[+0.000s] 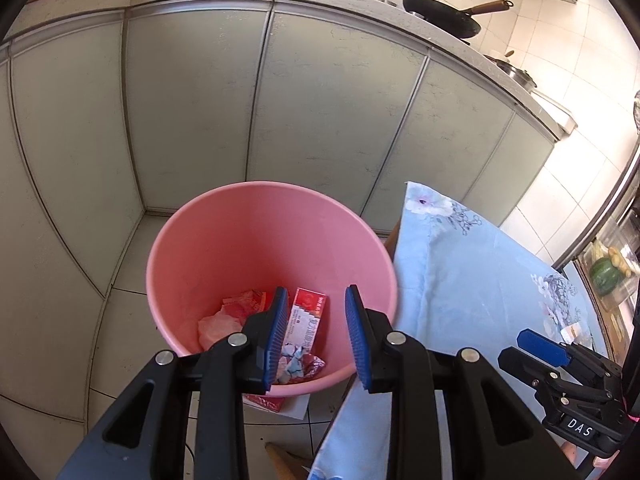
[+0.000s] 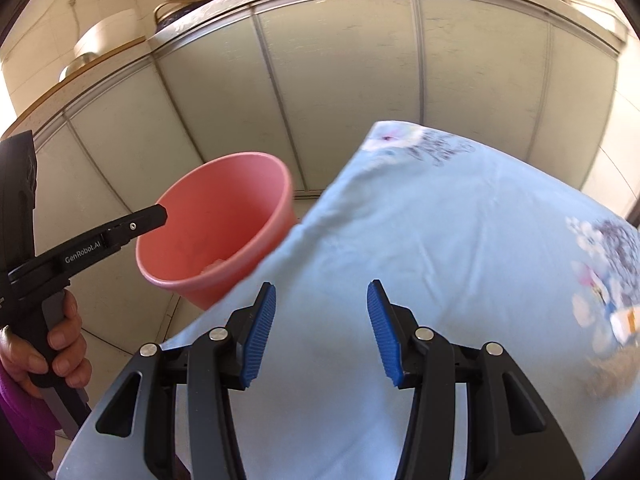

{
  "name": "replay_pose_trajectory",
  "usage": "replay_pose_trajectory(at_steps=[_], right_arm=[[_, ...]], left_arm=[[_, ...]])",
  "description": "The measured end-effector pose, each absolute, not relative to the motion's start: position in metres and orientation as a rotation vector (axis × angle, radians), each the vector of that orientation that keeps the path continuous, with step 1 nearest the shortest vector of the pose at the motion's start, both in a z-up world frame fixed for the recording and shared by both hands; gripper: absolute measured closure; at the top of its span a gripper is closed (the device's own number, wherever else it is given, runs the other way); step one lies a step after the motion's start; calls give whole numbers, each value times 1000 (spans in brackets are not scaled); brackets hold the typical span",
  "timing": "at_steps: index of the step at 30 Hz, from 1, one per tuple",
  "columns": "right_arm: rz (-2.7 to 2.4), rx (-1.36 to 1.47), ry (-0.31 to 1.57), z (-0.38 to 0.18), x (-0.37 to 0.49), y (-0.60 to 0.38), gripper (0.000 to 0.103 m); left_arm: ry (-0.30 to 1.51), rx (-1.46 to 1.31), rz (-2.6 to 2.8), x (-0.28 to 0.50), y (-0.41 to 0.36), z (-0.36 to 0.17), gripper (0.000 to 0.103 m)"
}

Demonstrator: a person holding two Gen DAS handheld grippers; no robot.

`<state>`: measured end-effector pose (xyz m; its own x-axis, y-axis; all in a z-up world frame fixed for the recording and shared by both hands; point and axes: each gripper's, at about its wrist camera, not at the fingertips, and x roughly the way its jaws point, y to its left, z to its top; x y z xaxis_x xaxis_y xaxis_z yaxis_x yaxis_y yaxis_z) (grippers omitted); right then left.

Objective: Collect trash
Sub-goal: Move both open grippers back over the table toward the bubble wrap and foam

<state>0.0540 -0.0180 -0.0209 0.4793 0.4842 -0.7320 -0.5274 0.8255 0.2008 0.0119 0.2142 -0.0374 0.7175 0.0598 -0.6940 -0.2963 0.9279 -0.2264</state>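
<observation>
A pink bucket [image 1: 224,248] stands on the tiled floor beside a table. It holds a red and white carton [image 1: 306,320], crumpled red wrappers [image 1: 244,302] and a pale scrap. My left gripper [image 1: 316,336] hangs open over the bucket's near rim with nothing between its blue pads. In the right wrist view my right gripper [image 2: 322,332] is open and empty above the blue flowered tablecloth [image 2: 460,240], and the bucket [image 2: 216,232] shows at the left. A small white and orange scrap [image 2: 626,322] lies blurred on the cloth at the far right.
Pale cabinet doors [image 1: 200,100] run behind the bucket under a counter with black woks [image 1: 444,16]. A red and white packet [image 1: 276,402] lies on the floor under the bucket's near edge. A hand [image 2: 52,344] holds the left gripper's handle. Green vegetables [image 1: 606,276] sit at the far right.
</observation>
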Motion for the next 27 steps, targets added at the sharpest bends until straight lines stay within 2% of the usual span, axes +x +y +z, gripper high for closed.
replay_pose_trajectory(at_steps=[27], right_arm=[[279, 79, 826, -24, 27, -168, 55]], left_arm=[[758, -204, 19, 36, 124, -11, 74]])
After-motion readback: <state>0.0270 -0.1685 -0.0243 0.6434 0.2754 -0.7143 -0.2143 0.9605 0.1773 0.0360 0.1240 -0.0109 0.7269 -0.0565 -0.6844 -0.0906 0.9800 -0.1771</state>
